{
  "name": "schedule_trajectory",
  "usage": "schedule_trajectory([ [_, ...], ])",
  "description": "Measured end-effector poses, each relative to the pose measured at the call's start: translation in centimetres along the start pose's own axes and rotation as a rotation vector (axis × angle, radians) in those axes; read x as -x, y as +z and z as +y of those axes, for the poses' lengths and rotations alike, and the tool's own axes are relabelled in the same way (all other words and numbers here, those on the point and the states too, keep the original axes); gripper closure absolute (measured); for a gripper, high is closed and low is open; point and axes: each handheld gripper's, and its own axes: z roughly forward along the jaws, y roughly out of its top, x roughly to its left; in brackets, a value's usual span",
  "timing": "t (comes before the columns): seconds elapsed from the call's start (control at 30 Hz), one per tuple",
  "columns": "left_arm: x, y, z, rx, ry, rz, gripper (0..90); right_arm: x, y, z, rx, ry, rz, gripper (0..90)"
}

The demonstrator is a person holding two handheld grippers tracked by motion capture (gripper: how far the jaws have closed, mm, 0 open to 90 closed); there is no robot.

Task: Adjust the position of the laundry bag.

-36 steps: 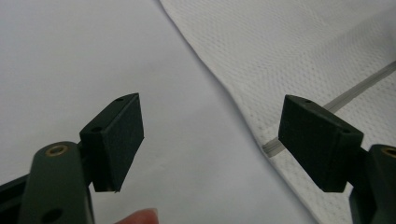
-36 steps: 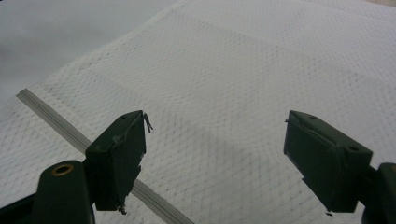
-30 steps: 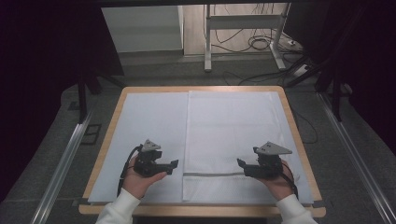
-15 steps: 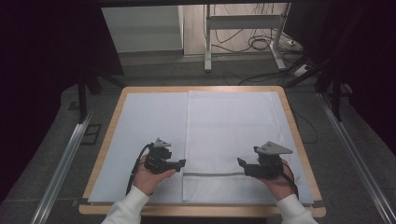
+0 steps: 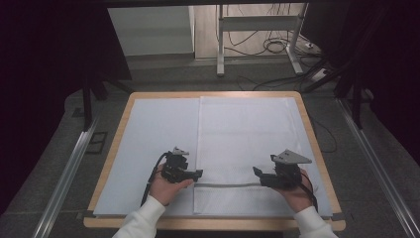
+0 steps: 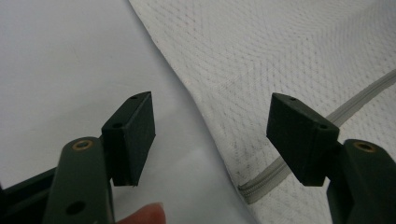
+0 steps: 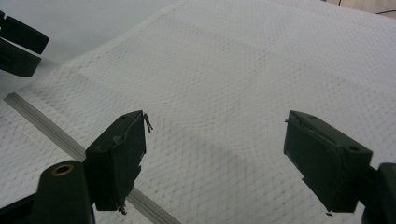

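A white mesh laundry bag [image 5: 247, 148] lies flat on the right part of the pale sheet that covers the table, its long sides running away from the person and its far edge near the table's far rim. The fabric is a fine netting with a diamond weave [image 7: 261, 79], smooth apart from faint creases. A grey zipper [image 5: 225, 185] crosses it from side to side near the near end; it is closed, and its left end [image 6: 254, 189] stops just inside the bag's left edge
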Motion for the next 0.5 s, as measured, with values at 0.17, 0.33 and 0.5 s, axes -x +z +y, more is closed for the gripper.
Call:
schedule_trajectory([
  [0.17,0.0,0.6,0.1,-0.013,-0.005,-0.006,36.5,0.1,0.0,0.0,0.000,0.002,-0.002,20.6],
  [0.33,0.3,1.3,0.3,-0.030,-0.005,-0.019,40.5,0.0,0.0,0.0,0.001,-0.002,-0.004,20.6],
  [0.5,0.1,1.5,0.2,-0.038,-0.015,-0.024,41.8,-0.1,-0.1,0.1,0.004,-0.007,-0.005,20.6],
])
